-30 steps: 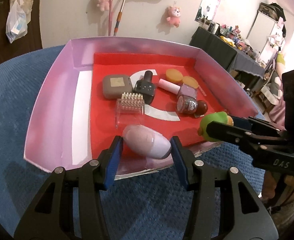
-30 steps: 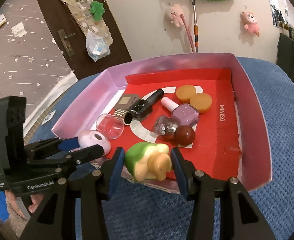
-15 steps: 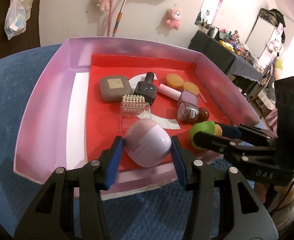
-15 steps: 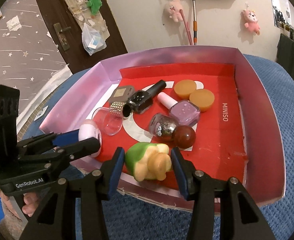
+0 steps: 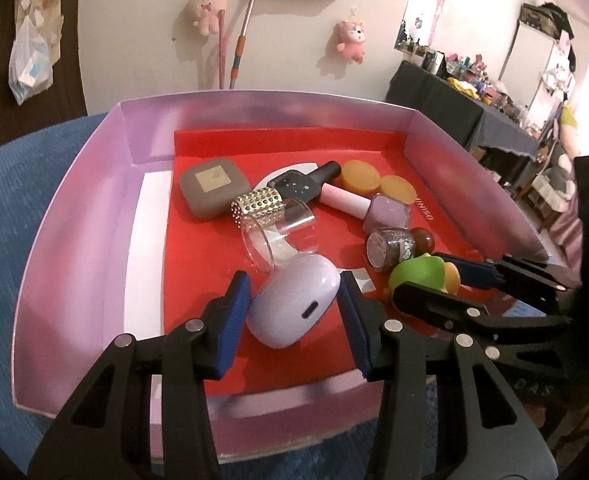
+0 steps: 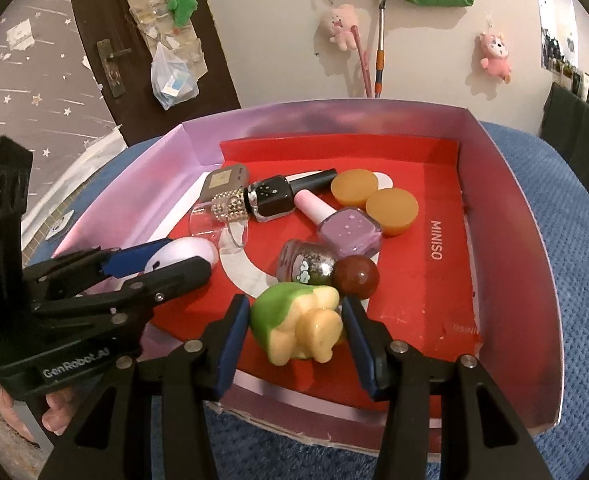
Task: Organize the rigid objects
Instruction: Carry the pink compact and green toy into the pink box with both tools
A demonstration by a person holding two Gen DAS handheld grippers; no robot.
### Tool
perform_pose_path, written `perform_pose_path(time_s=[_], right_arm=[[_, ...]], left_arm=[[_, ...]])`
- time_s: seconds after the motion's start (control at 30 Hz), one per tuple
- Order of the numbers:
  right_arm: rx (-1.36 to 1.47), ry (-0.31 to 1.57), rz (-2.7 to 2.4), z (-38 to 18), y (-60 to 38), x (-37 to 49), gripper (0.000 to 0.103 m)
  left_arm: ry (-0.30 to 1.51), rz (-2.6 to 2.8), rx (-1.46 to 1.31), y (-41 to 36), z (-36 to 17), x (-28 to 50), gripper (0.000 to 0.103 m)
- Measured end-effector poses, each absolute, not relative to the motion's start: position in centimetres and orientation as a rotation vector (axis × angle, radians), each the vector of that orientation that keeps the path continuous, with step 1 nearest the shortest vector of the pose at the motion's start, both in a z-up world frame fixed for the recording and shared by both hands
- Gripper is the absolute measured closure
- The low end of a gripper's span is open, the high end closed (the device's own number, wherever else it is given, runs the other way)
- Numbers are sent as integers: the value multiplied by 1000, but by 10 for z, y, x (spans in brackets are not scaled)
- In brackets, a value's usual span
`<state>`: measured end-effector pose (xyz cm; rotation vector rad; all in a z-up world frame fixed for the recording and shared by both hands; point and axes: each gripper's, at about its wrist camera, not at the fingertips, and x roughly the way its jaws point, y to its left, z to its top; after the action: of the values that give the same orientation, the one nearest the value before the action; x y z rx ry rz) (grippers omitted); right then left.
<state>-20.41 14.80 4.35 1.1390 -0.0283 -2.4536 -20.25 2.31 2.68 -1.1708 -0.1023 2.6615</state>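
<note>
A pink-walled box (image 5: pixel 94 220) with a red floor sits on a blue cloth. My left gripper (image 5: pixel 296 308) is shut on a lilac oval earbud case (image 5: pixel 294 320), low over the near part of the floor with its charging port facing the camera. The right wrist view shows this left gripper (image 6: pixel 186 258) side-on with the pale case (image 6: pixel 186 250) between its tips. My right gripper (image 6: pixel 296 328) is shut on a green and yellow toy figure (image 6: pixel 298 324), just inside the box's (image 6: pixel 534 280) front wall. In the left wrist view, this right gripper (image 5: pixel 418 276) holds the toy (image 5: pixel 414 278) beside the case.
On the red floor lie a brown square compact (image 5: pixel 214 192), a black polish bottle (image 5: pixel 298 184), a lilac polish bottle (image 5: pixel 386 214), a glitter bottle with a round brown cap (image 5: pixel 390 246), two orange discs (image 5: pixel 360 174) and a clear glass with a studded band (image 5: pixel 278 236). A hand (image 6: pixel 58 412) holds the left gripper.
Both grippers have moved forward over the front wall and down into the box with their objects. The lilac case has turned between the left fingers, so its port faces the camera.
</note>
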Motion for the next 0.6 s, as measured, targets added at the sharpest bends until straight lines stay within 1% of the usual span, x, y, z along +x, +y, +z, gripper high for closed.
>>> perform_pose_path(time_s=[0.33,0.4,0.47,0.53,0.6], right_arm=[[1152,9,-2430,42,150,-202,52],[1149,0,-2435,42,150,-203,52],[1143,-18,-2440,42,151,-204,52],[1142,-20,-2440,42,151,-204,52],[1144,-17,-2436,42,151,-204,52]], left_arm=[[-97,2670,-1159,22,24,-207,60],[-70,2697,-1169,23,23,-209,60],[-50,2714,-1197,22,18,-212,65],[-76,2694,-1246,18,13,-217,68],[-101,2683,-1248,15,13,-217,68]])
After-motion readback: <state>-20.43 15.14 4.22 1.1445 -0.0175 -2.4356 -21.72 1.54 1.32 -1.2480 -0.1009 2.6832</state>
